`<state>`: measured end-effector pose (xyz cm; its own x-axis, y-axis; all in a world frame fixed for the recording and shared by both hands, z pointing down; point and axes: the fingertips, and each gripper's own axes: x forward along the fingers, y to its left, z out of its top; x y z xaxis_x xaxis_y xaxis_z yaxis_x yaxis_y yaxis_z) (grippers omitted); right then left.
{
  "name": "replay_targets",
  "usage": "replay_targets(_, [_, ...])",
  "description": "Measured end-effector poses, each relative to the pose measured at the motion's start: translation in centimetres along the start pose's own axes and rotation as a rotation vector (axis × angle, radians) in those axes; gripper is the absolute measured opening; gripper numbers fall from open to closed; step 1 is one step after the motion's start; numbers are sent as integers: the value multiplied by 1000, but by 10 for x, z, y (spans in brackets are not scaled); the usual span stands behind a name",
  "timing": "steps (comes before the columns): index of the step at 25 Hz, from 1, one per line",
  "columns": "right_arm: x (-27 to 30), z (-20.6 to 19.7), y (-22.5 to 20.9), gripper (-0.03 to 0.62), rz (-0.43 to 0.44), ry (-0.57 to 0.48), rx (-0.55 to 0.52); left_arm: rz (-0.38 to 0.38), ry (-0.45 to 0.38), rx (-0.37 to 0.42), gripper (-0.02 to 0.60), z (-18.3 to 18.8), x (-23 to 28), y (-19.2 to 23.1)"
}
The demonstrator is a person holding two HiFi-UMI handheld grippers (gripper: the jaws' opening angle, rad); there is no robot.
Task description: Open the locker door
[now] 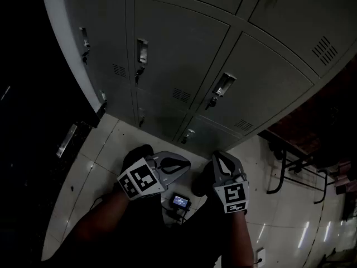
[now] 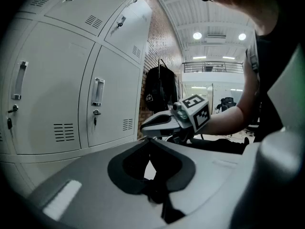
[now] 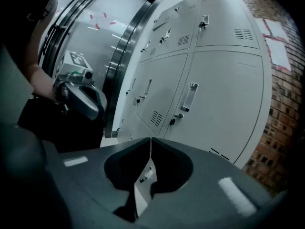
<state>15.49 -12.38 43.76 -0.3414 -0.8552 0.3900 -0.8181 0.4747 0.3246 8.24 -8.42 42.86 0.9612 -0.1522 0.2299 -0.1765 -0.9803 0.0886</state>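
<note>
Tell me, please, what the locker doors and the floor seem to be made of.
Locker doors: probably painted sheet steel, pale grey, satin; pressed vents and bright metal handles suggest it.
Floor: likely glazed tile, pale and glossy; joint lines and lamp reflections show.

The lockers (image 1: pixel 178 49) are matt grey painted metal, their handles (image 1: pixel 224 84) shiny chrome. Below the lockers the floor (image 1: pixel 111 144) is glossy pale tile; right of them, a rough brick wall (image 3: pixel 281 118).

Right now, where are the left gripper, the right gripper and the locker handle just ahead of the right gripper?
left gripper (image 1: pixel 188 164), head view, at its closed jaw tips.
right gripper (image 1: pixel 216 155), head view, at its closed jaw tips.
handle (image 3: pixel 191 95), right gripper view, middle of its bar.
</note>
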Motion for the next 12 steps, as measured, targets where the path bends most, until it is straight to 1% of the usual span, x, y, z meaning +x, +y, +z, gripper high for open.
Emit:
replay_targets(1, [8, 1, -5, 25, -14, 16, -25, -1, 1, 3, 12, 0, -1, 1])
replay_targets(4, [31, 5, -22, 28, -71, 71, -109, -7, 1, 8, 12, -1, -4, 2])
replay_targets(7, [52, 11, -41, 28, -149, 127, -208, -11, -11, 3, 12, 1, -6, 4])
replay_targets(10, [73, 17, -56, 33, -206, 191, -336, -12, -20, -2, 12, 3, -7, 4])
replay_targets(12, [87, 22, -62, 62, -233, 228, -432, -11, -24, -2, 12, 4, -8, 4])
